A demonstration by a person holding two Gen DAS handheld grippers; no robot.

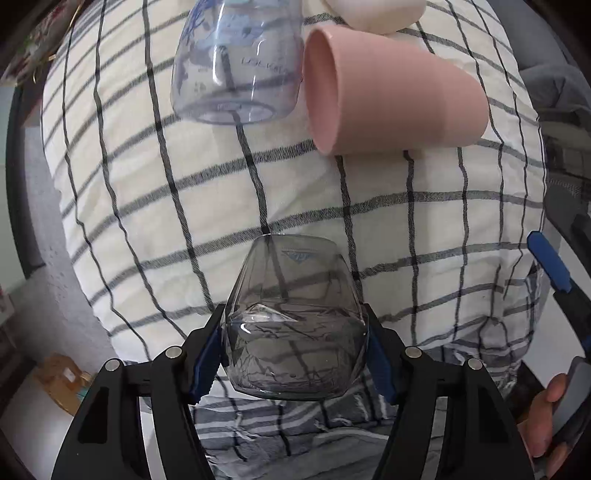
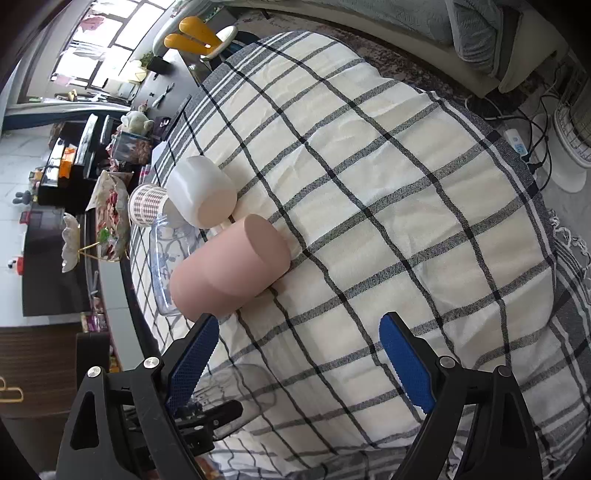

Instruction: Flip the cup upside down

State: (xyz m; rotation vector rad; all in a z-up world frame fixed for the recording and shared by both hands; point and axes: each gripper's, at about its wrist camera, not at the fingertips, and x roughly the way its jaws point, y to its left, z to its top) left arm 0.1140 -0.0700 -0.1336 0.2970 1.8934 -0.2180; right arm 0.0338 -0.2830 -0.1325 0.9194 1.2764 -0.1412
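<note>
My left gripper (image 1: 295, 350) is shut on a clear smoky-grey cup (image 1: 295, 325), blue pads pressed on both its sides, holding it over the checked cloth. The same cup (image 2: 240, 391) and the left gripper show at the lower left of the right wrist view. My right gripper (image 2: 299, 354) is open and empty above the cloth; one blue finger of it (image 1: 548, 260) shows at the right edge of the left wrist view. A pink cup (image 1: 391, 92) (image 2: 229, 269) lies on its side beyond.
A clear blue-printed cup (image 1: 236, 62) (image 2: 166, 258), a white cup (image 1: 376, 11) (image 2: 201, 192) and a checked cup (image 2: 146, 205) sit near the pink one. The checked tablecloth (image 2: 406, 184) covers a round table. Shelves and clutter lie beyond the left edge, cables and a fan at right.
</note>
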